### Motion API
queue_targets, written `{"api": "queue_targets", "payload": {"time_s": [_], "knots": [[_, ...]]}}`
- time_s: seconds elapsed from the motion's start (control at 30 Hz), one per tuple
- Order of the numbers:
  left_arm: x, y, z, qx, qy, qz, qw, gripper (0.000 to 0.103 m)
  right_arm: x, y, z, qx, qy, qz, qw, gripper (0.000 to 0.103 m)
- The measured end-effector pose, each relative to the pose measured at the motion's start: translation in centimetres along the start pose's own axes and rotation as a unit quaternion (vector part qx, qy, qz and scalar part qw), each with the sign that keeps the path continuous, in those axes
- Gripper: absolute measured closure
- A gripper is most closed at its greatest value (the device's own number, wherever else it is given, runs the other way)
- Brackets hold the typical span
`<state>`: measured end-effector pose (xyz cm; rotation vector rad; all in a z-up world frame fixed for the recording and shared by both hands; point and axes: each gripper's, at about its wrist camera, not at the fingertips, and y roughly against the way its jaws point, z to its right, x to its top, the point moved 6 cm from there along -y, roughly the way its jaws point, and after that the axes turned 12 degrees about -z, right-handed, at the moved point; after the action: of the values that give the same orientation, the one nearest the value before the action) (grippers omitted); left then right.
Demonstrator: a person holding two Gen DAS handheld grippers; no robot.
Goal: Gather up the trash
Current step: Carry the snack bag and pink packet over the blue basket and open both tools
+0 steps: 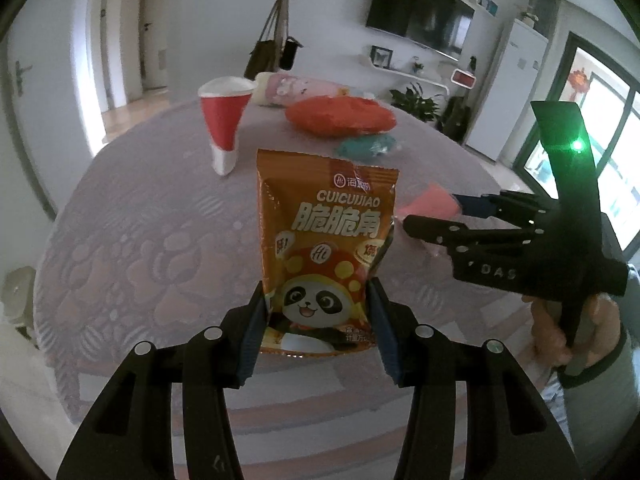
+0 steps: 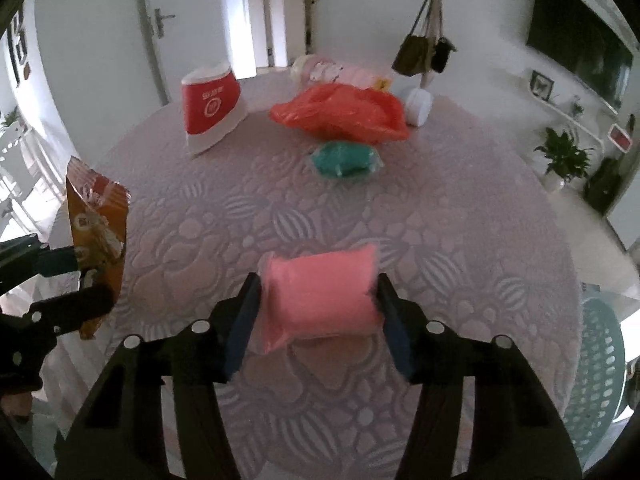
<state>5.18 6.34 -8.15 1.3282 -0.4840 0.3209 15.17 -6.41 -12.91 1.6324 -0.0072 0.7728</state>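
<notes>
An orange snack bag [image 1: 326, 232] with a panda print stands upright between the blue pads of my left gripper [image 1: 316, 320], which is shut on its lower part. From the right wrist view the same bag [image 2: 98, 232] hangs off the table's left edge in the left gripper [image 2: 86, 280]. A pink packet [image 2: 320, 296] lies on the tablecloth, and my right gripper [image 2: 318, 312] is shut on it, pads against both of its sides. The left wrist view shows the right gripper [image 1: 434, 212] around that pink packet [image 1: 434, 202], with a person's hand [image 1: 552, 332] on its handle.
On the round table [image 2: 460, 240] with its embossed cloth, further back, lie a red-and-white paper cup [image 2: 212, 108], a red plastic bag [image 2: 340, 114], a teal packet [image 2: 346, 158], a pink plush item [image 2: 328, 70] and a white roll [image 2: 418, 106]. A teal basket [image 2: 596, 360] stands beside the table, lower right.
</notes>
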Motion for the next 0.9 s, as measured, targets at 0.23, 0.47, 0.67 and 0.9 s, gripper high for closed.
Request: {"api": "queue_targets", "payload": {"time_s": [0.23,0.47,0.67,0.9], "knots": [[2.6,-0.2,4.3,-0.022,-0.042,0.006,0.9989,0.056,-1.6,3.0,5.1,0.023,-0.090,0.031,0.995,0.050],[7.1,-1.3,11.3,-0.054,-0.091,0.022,0.9941,0.056,-4.5,7.7,13.8,-0.035,-0.176,0.073,0.981,0.050],[10.5,-3.6,18.1,-0.099,-0.129,0.022,0.9865,0.056,-8.4,10.6,21.5,-0.062,-0.258,0.102,0.959,0.050],[12.7,-7.1,26.5,-0.189,-0.185,0.009,0.9644,0.055,-13.3,12.0,29.4,-0.092,-0.341,0.110,0.929,0.050]]}}
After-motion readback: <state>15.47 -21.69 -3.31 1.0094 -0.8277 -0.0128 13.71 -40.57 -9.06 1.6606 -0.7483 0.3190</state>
